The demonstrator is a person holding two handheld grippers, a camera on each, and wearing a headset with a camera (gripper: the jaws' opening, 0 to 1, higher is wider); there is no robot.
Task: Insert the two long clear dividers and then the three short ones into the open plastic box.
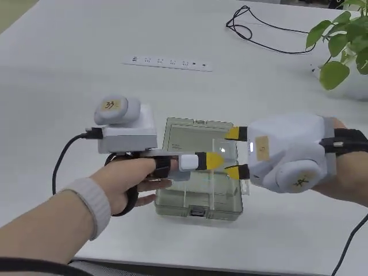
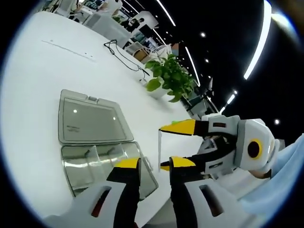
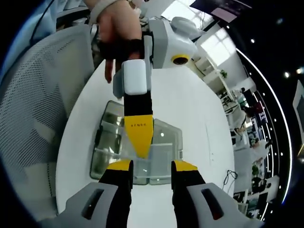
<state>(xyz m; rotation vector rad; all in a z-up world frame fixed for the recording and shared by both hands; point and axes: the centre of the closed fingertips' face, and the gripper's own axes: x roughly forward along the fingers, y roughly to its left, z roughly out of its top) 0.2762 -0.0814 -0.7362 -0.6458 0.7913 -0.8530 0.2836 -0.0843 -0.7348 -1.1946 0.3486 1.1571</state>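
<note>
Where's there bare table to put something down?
Bare tabletop lies between the power strip and the open box, and across the far left. Crowded: over the box, where left gripper and right gripper meet. The plant and a black cable take the far right.

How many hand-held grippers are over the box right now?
2. The left hand-held gripper reaches over the box from the head view's left; the right hand-held gripper from the right, jaws apart around a clear divider.
</note>
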